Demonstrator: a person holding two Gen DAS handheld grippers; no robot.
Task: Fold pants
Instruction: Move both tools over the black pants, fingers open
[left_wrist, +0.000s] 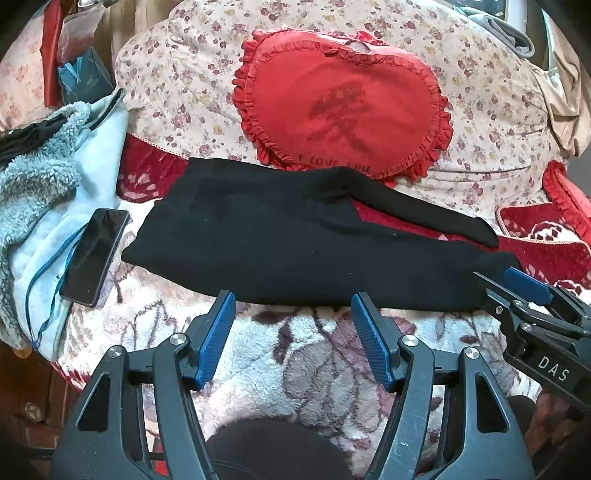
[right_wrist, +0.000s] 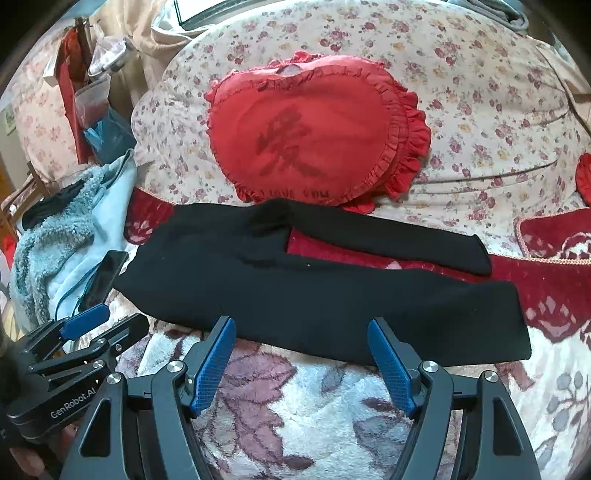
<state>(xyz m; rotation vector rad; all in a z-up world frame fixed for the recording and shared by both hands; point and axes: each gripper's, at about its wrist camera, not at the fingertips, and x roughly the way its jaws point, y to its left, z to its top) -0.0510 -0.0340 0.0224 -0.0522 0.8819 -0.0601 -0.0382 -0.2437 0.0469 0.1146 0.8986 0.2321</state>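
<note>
Pants (left_wrist: 280, 243), one black pair, before two grippers, jaws apart

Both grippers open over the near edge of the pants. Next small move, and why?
Probably ease both down and close on the near edge. The pants lie flat, legs splayed apart, unfolded. The left hand-held gripper and right hand-held gripper are open just short of that edge, holding nothing.

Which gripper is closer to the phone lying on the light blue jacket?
Left. The left gripper hovers open just in front of the phone, beside the pants' waist end. The right gripper sits open farther along, at the near leg's edge.
</note>
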